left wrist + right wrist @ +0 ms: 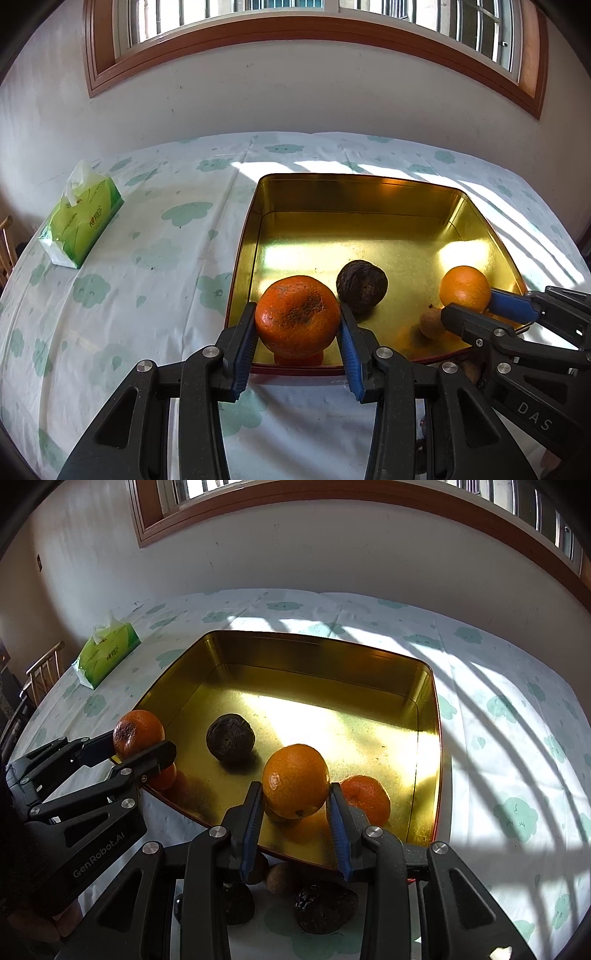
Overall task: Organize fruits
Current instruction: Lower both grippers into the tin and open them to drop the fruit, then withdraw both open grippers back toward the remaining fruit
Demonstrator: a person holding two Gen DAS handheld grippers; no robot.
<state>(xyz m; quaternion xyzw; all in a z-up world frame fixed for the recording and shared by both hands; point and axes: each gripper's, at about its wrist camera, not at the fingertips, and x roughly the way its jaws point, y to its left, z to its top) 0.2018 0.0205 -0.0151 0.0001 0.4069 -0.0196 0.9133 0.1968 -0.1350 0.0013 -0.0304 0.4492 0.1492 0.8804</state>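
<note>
Left gripper (297, 325) clamps a blemished orange (297, 316) above the gold tray (354, 192).

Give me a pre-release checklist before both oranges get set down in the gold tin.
1. Left gripper grip on the blemished orange: ok, pads on both sides.
2. Right gripper grip on the smooth orange: ok, pinched between the jaws.
3. Both oranges over the gold tin: ok, inside its near rim.
4. Free floor below the left orange: ok, only its reflection there.
5. Free floor below the right orange: not ok, a small brown fruit lies by it.
6. Dark wrinkled fruit clear of both grippers: ok, it sits apart between them.
</note>
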